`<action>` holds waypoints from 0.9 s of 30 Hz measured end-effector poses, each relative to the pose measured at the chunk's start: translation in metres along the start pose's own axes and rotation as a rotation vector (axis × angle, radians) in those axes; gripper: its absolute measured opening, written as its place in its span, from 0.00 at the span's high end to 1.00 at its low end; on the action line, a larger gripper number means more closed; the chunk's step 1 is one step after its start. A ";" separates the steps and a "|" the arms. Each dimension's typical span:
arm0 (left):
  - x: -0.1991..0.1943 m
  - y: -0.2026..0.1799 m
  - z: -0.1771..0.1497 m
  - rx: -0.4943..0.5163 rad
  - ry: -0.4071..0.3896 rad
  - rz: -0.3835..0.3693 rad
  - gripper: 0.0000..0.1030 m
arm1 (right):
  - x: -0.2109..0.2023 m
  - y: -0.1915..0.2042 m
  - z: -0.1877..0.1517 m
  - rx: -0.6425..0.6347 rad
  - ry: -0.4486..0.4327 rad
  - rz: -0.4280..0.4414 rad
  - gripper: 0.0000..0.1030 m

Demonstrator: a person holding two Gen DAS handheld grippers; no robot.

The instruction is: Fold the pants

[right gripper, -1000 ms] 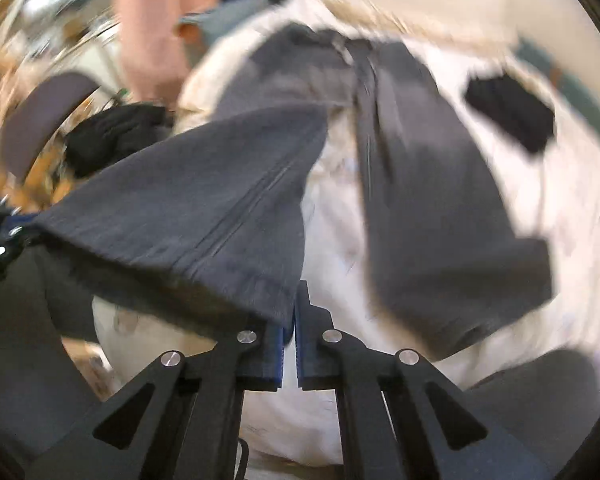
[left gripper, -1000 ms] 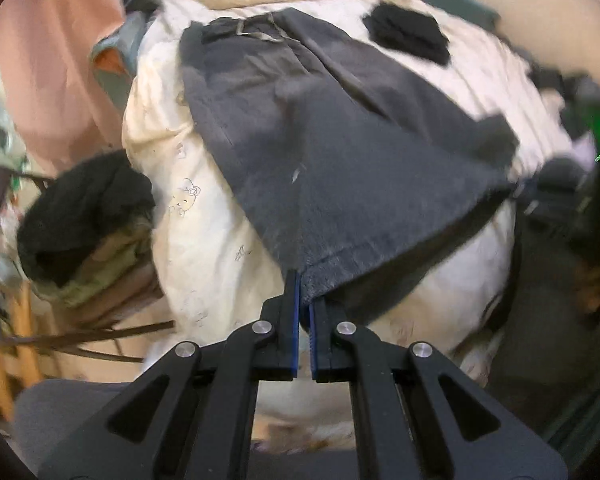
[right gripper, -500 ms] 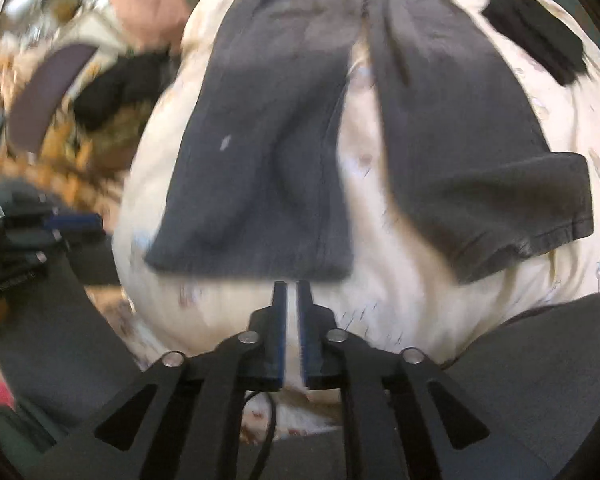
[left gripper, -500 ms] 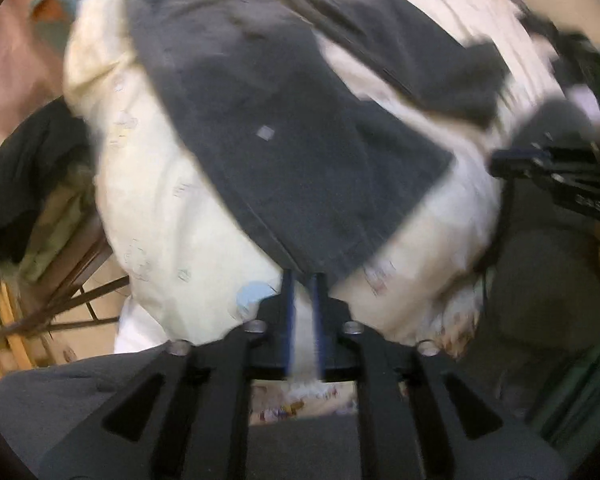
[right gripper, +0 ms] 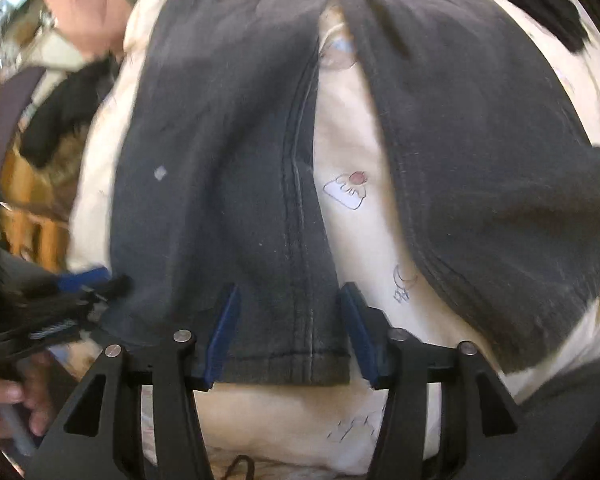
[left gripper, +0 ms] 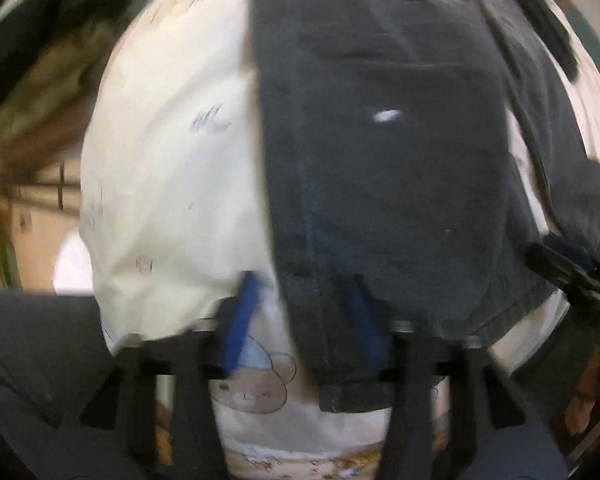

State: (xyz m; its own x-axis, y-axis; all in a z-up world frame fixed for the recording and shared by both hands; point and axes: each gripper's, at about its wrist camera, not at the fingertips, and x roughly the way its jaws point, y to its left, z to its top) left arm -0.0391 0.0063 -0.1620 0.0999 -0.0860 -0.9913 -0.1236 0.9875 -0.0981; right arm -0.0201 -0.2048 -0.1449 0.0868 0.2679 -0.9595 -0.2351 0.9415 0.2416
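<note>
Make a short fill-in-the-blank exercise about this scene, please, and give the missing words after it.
1. The pants are dark ____ in color.
2. They lie on a cream bedsheet printed with a cartoon ____ near its lower edge.
3. The hem of one pant leg lies between the fingers of the right gripper, whose jaws are ____.

Missing words: gray; bear; opening

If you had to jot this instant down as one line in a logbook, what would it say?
task: fold pants | pants: spread on cream sheet | left gripper: closing, hem between pads, not pinched | right gripper: opening over same leg hem
</note>
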 end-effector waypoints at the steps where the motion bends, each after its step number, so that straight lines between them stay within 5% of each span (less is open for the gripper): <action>1: -0.001 -0.004 -0.001 0.030 -0.009 0.022 0.92 | 0.007 0.002 0.002 -0.023 0.014 -0.019 0.80; 5: -0.001 -0.003 -0.007 0.059 -0.013 0.020 0.97 | -0.015 0.007 -0.009 -0.045 -0.073 -0.004 0.87; 9: -0.008 0.000 -0.014 0.072 -0.037 0.032 0.99 | -0.059 -0.023 -0.030 0.144 -0.163 0.175 0.89; 11: -0.010 -0.004 -0.017 0.087 -0.045 0.037 0.99 | -0.056 -0.035 -0.035 0.227 -0.128 0.239 0.89; 15: -0.016 -0.004 -0.016 0.096 -0.050 0.032 0.99 | -0.024 -0.040 -0.036 0.264 0.021 0.166 0.89; 19: -0.031 0.008 -0.011 0.105 -0.050 0.061 1.00 | -0.015 -0.055 -0.030 0.308 0.037 0.102 0.89; 22: -0.035 0.012 -0.014 0.121 -0.028 0.010 1.00 | -0.006 -0.044 -0.028 0.256 0.065 0.087 0.89; 25: -0.031 0.033 -0.012 -0.003 -0.022 -0.070 0.98 | -0.007 -0.044 -0.027 0.255 0.060 0.090 0.85; 27: -0.026 0.043 -0.013 -0.110 0.004 -0.143 0.86 | -0.014 -0.050 -0.031 0.301 0.049 0.129 0.75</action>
State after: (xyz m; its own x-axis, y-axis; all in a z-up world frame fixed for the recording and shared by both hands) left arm -0.0597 0.0488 -0.1413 0.1204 -0.2257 -0.9667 -0.2152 0.9447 -0.2474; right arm -0.0395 -0.2625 -0.1478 0.0269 0.3858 -0.9222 0.0558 0.9205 0.3868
